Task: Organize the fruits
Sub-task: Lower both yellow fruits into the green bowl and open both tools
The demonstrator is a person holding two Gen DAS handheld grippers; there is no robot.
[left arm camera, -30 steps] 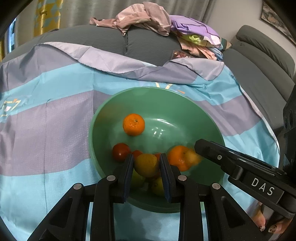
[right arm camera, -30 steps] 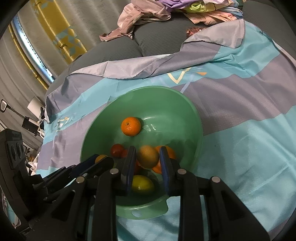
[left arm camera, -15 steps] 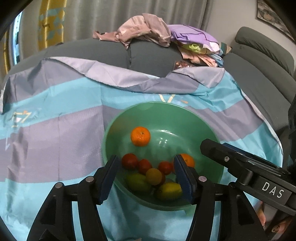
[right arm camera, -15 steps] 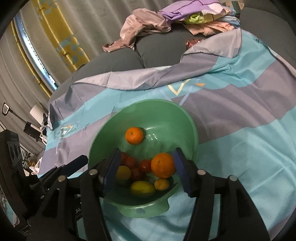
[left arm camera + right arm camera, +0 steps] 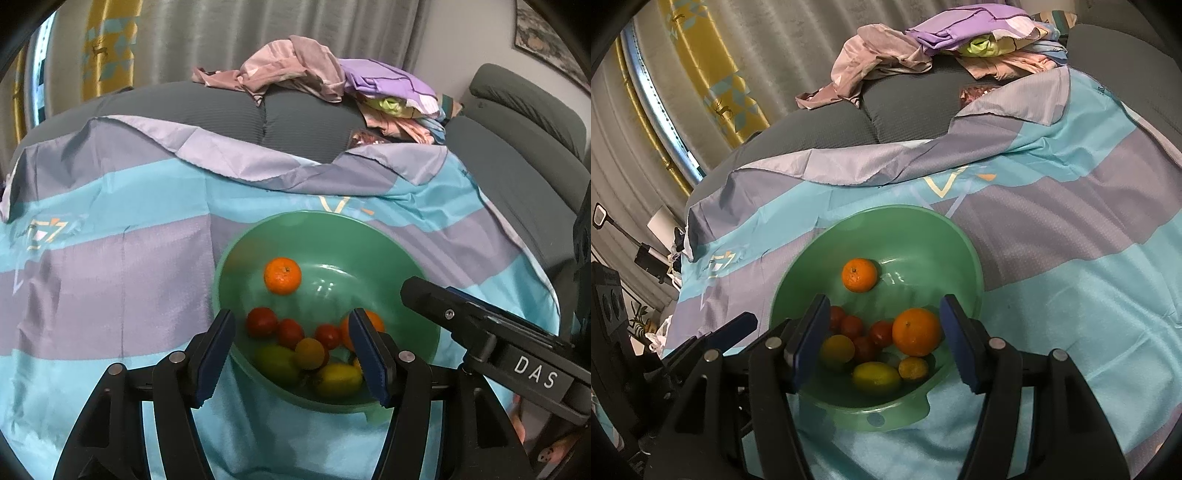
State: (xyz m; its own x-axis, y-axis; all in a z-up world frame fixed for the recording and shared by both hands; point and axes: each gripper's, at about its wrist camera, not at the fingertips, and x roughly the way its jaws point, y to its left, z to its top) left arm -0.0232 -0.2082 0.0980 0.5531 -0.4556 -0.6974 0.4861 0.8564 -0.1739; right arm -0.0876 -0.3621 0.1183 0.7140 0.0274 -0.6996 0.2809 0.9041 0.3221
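both tongs spread wide, holding nothing | left gripper (image 5: 293,352) above near rim of green bowl (image 5: 236,254), fruit pile (image 5: 306,350) just beyond its tips | right gripper (image 5: 882,341) likewise, big orange (image 5: 916,331) between its fingers, lone mandarin (image 5: 859,275) further ahead | step: release seemingly done, all visible fruit in bowl | next: probably check for strays
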